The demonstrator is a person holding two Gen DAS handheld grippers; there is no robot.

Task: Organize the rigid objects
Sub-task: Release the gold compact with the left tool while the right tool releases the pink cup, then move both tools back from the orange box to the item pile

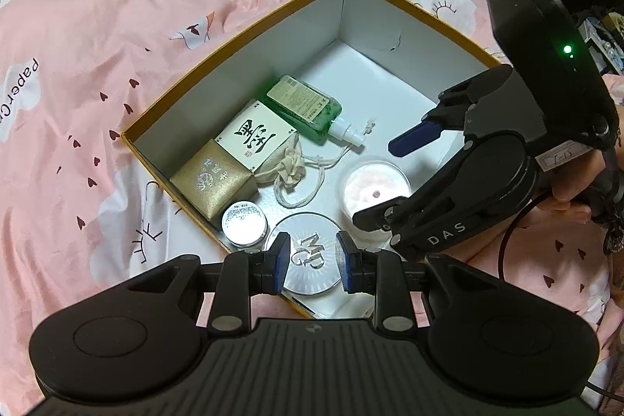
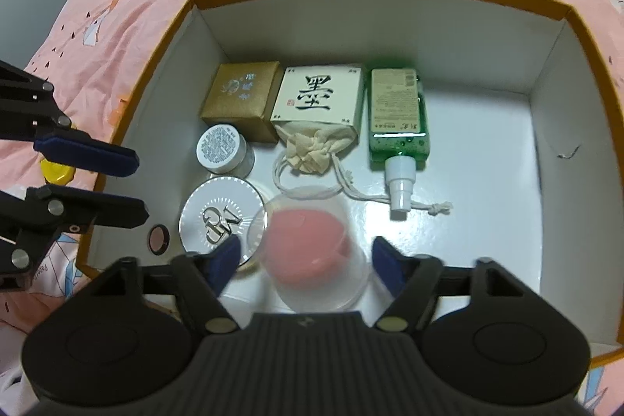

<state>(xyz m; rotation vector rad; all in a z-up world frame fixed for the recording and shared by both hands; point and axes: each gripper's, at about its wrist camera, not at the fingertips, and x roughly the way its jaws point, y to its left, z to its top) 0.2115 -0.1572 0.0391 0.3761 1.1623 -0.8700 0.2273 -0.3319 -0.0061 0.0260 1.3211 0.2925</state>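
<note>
The right gripper (image 2: 304, 260) is closest to us, and its two blue pads stand spread wide on either side of a clear round tub with a pink puff inside (image 2: 312, 256). The pads do not look like they press on the tub, but it is blurry there, so I cannot be sure. The tub sits on the white floor of the open cardboard box (image 2: 553, 73), at the near side, just beside the silver round compact (image 2: 218, 217).

The tub looks light and hard, with smooth, slippery walls. A good place to hold it is across its round sides, low down, with a soft squeeze so the thin plastic does not crack or pop out.

The left gripper (image 1: 314, 260) has its pads pulled close together with nothing pinched between them. It hangs over the silver round compact (image 1: 312, 260).

Along the far row lie a gold box (image 2: 243, 96), a white box with black writing (image 2: 318, 96) and a green bottle (image 2: 396, 112) on its side. A little white jar (image 2: 222, 147) and a cloth pouch (image 2: 312, 147) are in front of them.
</note>
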